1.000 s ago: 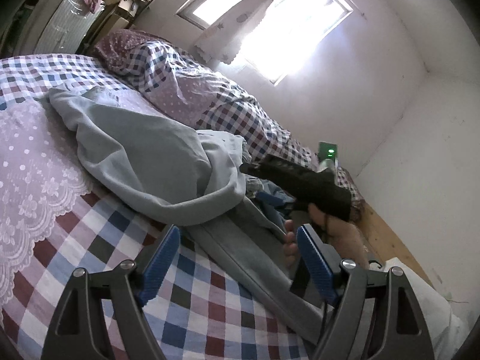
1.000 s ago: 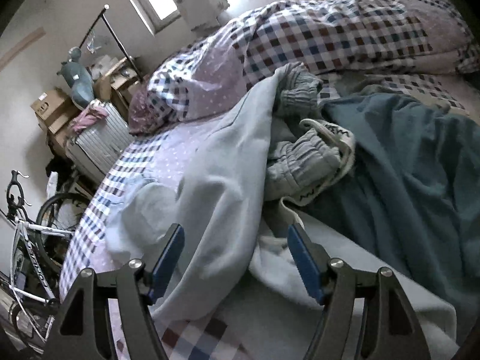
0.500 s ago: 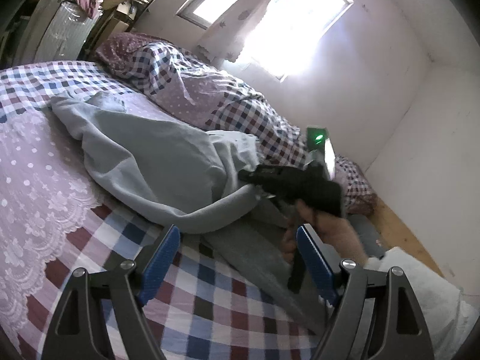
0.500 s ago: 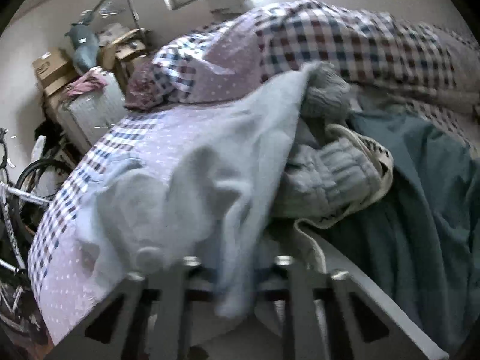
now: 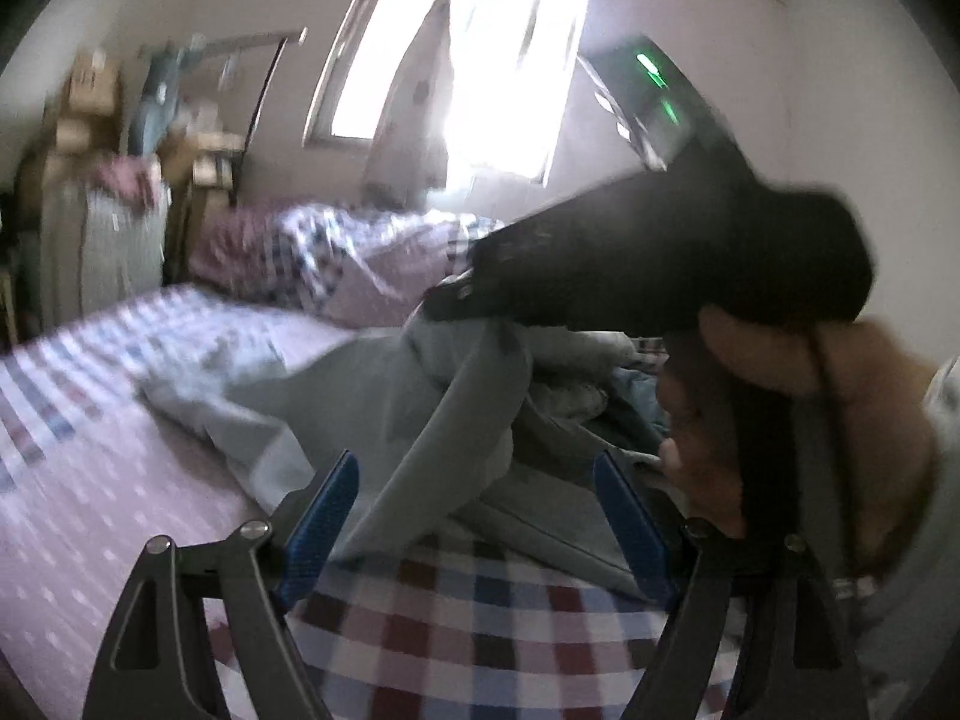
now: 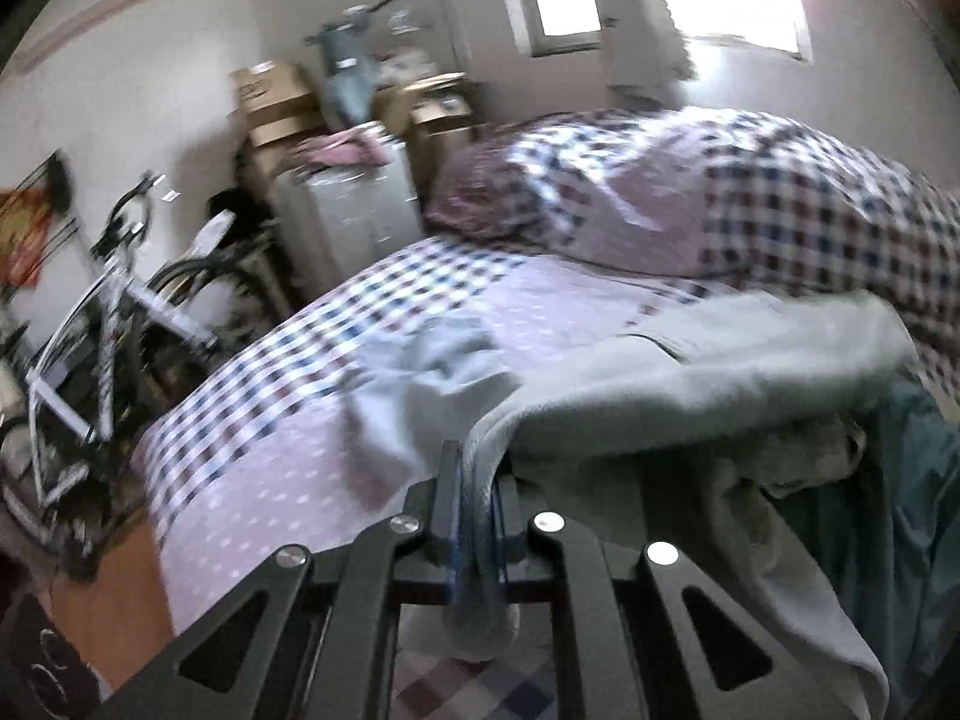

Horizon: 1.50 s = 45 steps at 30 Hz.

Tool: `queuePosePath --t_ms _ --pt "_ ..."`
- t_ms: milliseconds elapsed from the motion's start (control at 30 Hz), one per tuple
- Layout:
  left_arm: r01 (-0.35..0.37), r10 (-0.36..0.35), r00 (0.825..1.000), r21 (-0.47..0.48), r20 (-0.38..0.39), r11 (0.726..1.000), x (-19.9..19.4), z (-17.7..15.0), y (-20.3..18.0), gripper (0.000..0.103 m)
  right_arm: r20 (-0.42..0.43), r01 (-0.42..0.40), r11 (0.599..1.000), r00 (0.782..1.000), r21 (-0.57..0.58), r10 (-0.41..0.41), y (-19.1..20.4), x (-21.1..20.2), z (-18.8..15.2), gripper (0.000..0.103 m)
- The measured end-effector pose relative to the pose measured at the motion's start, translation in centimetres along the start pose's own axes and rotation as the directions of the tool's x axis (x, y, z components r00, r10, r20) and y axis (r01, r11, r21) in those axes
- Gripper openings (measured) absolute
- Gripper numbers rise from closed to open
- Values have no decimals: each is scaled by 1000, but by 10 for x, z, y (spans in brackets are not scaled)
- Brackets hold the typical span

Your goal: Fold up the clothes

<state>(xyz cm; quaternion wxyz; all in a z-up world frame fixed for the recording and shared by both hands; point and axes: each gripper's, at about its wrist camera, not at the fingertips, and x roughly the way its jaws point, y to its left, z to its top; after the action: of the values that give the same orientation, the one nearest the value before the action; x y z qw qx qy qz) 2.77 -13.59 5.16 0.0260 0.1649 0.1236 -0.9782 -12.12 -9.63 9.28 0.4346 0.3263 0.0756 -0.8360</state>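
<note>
Bare bedspread (image 5: 90, 480) to the left of the garment (image 5: 384, 396) leaves open passage. The right gripper (image 6: 477, 498), pinching the garment's edge, and the hand (image 5: 780, 420) block the right side; the heaped quilt (image 6: 750, 192) closes the far side, and the bicycle (image 6: 108, 312) crowds the bed's edge.

two hand-held grippers (image 5: 474, 516) (image 6: 477, 516), one bicycle (image 6: 102, 324)
</note>
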Motion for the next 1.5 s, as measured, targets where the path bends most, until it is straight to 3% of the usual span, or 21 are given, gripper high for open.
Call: queuePosePath --t_ms 200,367,500,633,767,900,1000,1133,1267,1367,1500 --pt "-87 80 995 130 56 988 -5 -2 -12 84 -76 -55 989 996 -137 45 42 -21 -10 6" --pt "-163 140 984 232 110 959 -8 -4 -21 84 -153 -90 977 986 -196 60 50 -37 -22 7" --pt "-156 136 986 259 97 953 -6 -8 -24 70 -180 -101 978 981 -181 68 47 -42 -34 7" --pt "-158 151 987 286 48 945 2 -14 -29 45 -163 -114 985 982 -133 92 36 -45 -34 7" --pt "-155 157 987 304 18 940 6 -19 -35 35 -163 -132 986 980 -107 113 31 -46 -34 9" --pt "-151 158 987 309 1 939 8 -21 -37 19 -169 -122 985 980 -124 100 29 -45 -38 12" --pt "-154 164 986 313 -5 937 10 -22 -39 13 -158 -101 986 984 -133 80 26 -46 -41 22" --pt "-170 178 984 294 1 940 9 -21 -33 8 -126 -101 992 988 -81 90 10 -54 -44 56" --pt "-180 186 983 269 4 946 7 -18 -26 8 -68 -60 998 996 26 62 -27 -72 -48 69" --pt "-187 192 981 248 4 950 5 -16 -21 8 -18 27 991 1000 131 -25 -66 -84 -53 75" --pt "-195 200 980 221 3 956 3 -13 -13 8 5 157 930 986 333 -168 -131 -87 -63 76"
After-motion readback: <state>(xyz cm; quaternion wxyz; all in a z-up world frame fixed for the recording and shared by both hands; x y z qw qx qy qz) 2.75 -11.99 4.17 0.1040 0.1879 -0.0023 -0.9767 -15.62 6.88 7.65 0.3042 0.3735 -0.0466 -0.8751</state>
